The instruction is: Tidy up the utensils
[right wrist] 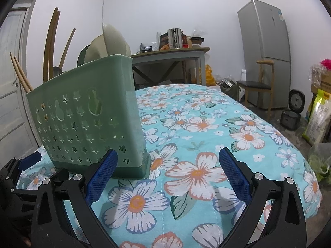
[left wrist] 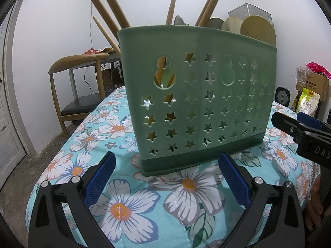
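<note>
The green holder (left wrist: 198, 95) stood upright on the desk (right wrist: 206, 124), which was covered with a blue flower cloth. It had star holes in its side, maybe so water could drip out. Wooden chopsticks (left wrist: 107, 14) leaned out of one end, and spoons (left wrist: 256, 29) stood bowl-up at the other end, so each kind had its own place. The job looked nearly done, as no utensils lay loose on the cloth. The left gripper (left wrist: 166, 177) sat low in front of the holder with its fingers wide and holding nothing. The right gripper (right wrist: 167, 175) was just beside the holder's end, fingers wide and empty too.
</note>
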